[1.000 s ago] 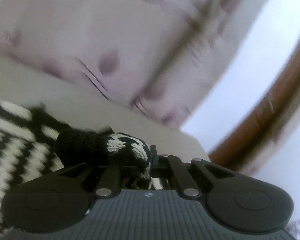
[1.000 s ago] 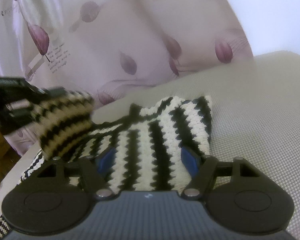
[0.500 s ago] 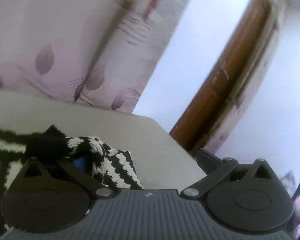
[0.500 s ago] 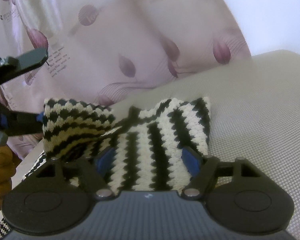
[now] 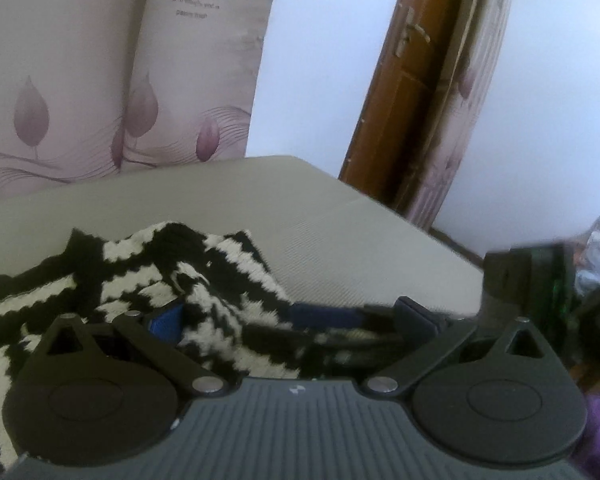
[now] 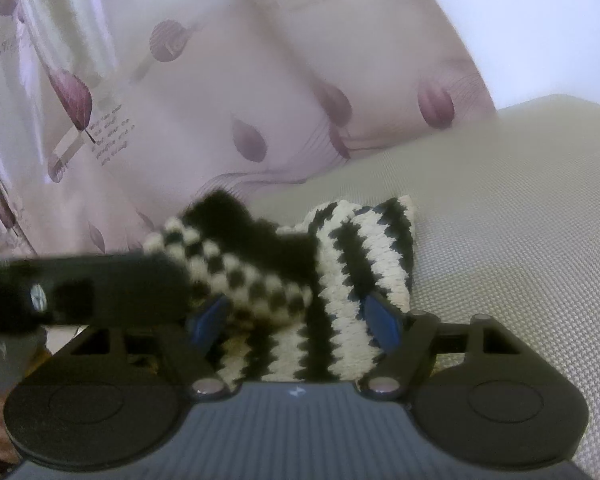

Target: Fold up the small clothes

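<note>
A black-and-white striped knitted garment [image 5: 204, 280] lies on the beige table [image 5: 340, 240]. My left gripper [image 5: 288, 312] is open, with a folded-over flap of the knit lying loose between its fingers. In the right wrist view the garment [image 6: 364, 264] sits between the open fingers of my right gripper [image 6: 296, 316], which rests low over its near edge. The folded checkered flap [image 6: 252, 276] lies on the garment's left part, with my left gripper's black body [image 6: 100, 292] blurred beside it.
A pink curtain with leaf prints [image 6: 220, 100] hangs behind the table. A brown wooden door [image 5: 412, 92] and white wall stand to the right. The table's right edge [image 5: 440, 240] drops off near the door.
My left gripper carried a flap of the knit over onto the garment, opened and let it go. My right gripper stayed in place, open over the near edge.
</note>
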Demonstrator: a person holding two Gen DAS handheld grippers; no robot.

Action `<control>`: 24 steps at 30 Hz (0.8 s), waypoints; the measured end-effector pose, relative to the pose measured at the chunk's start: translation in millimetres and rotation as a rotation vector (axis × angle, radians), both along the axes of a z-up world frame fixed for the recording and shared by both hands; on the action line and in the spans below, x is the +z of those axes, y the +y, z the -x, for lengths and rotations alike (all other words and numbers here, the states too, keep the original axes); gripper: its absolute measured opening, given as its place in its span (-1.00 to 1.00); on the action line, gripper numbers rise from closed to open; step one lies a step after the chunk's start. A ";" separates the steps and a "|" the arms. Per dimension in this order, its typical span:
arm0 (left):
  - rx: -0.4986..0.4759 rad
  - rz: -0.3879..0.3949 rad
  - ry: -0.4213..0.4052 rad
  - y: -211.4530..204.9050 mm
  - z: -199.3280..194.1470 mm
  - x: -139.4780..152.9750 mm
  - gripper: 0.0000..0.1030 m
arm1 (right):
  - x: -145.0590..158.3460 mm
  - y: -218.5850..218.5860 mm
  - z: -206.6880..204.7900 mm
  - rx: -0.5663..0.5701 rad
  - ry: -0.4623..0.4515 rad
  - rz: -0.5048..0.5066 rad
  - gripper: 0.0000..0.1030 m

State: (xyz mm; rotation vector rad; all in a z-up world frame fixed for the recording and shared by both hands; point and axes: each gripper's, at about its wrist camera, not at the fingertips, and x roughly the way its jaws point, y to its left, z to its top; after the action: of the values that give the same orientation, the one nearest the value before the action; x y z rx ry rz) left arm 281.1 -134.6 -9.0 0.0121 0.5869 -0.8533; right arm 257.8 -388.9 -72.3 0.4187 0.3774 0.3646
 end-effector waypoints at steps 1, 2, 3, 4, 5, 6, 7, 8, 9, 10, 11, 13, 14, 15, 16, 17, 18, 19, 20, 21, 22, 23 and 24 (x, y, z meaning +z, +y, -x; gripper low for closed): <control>0.007 0.000 -0.004 -0.3 -2.5 -0.7 1.00 | -0.3 -0.8 -0.3 -0.001 0.002 -0.003 0.51; 0.016 0.000 -0.006 2.8 -2.8 -1.7 1.00 | 0.3 1.1 -0.3 0.003 0.004 0.008 0.53; 0.022 0.006 -0.002 4.6 -3.3 -0.3 1.00 | 0.7 2.3 0.1 0.004 0.000 0.014 0.54; 0.028 0.017 0.009 6.8 -5.5 -0.8 1.00 | 0.9 2.3 0.4 0.002 -0.002 0.016 0.54; 0.037 0.032 0.023 11.4 -5.1 0.2 1.00 | 0.9 1.8 0.4 0.001 -0.001 0.013 0.54; 0.041 0.055 0.035 18.4 -1.4 2.3 1.00 | 0.5 0.3 0.2 0.002 0.002 0.003 0.54; 0.041 0.089 0.042 26.4 2.3 3.9 1.00 | 0.1 -1.8 -0.5 0.004 0.006 -0.011 0.54; 0.045 0.125 0.043 35.1 6.7 5.8 1.00 | -0.7 -5.5 -1.2 0.007 0.016 -0.034 0.54; 0.047 0.157 0.049 42.9 11.2 7.7 1.00 | -2.1 -11.4 -2.2 0.009 0.031 -0.071 0.54; 0.039 0.190 0.066 49.9 13.3 7.1 1.00 | -3.5 -17.4 -2.3 0.003 0.038 -0.106 0.54; 0.022 0.232 0.099 57.6 15.7 3.7 1.00 | -5.4 -25.4 -2.7 -0.007 0.049 -0.156 0.55; -0.003 0.246 0.139 61.7 23.4 -3.5 1.00 | -11.4 -42.7 -1.7 -0.033 0.085 -0.279 0.56; -0.022 0.230 0.144 61.4 29.5 -7.6 1.00 | -12.9 -50.0 2.1 -0.057 0.089 -0.328 0.58; -0.038 0.208 0.139 60.7 36.6 -11.6 1.00 | -12.8 -55.2 7.8 -0.079 0.082 -0.357 0.58; -0.047 0.188 0.126 61.8 45.4 -15.8 0.99 | -10.1 -57.4 12.5 -0.090 0.077 -0.356 0.58; -0.044 0.178 0.103 65.8 55.6 -19.0 0.99 | -3.8 -56.1 16.5 -0.095 0.075 -0.322 0.58; -0.031 0.173 0.071 73.5 67.0 -21.3 0.99 | 6.2 -50.4 19.4 -0.088 0.076 -0.254 0.58; -0.011 0.170 0.042 81.3 75.3 -22.7 0.99 | 18.9 -40.4 21.8 -0.067 0.069 -0.162 0.58; 0.027 0.171 0.008 93.1 84.1 -23.3 0.99 | 29.8 -29.7 24.4 -0.046 0.056 -0.079 0.58; 0.068 0.176 -0.018 104.6 89.2 -24.2 0.99 | 43.8 -14.2 26.5 -0.020 0.040 0.015 0.58; 0.120 0.184 -0.042 117.8 93.5 -24.3 0.99 | 56.0 0.5 27.6 0.008 0.026 0.089 0.58; 0.176 0.195 -0.062 130.2 96.1 -24.7 0.99 | 68.9 19.9 27.9 0.047 0.011 0.162 0.58; 0.245 0.211 -0.080 145.4 97.3 -26.1 0.99 | 78.1 37.2 28.0 0.075 0.001 0.219 0.57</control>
State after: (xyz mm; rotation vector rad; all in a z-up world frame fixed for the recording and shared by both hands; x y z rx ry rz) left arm 183.8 10.8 -35.2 -0.2131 0.4108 -0.6690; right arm 229.8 -351.7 5.8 0.1909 0.4298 0.3920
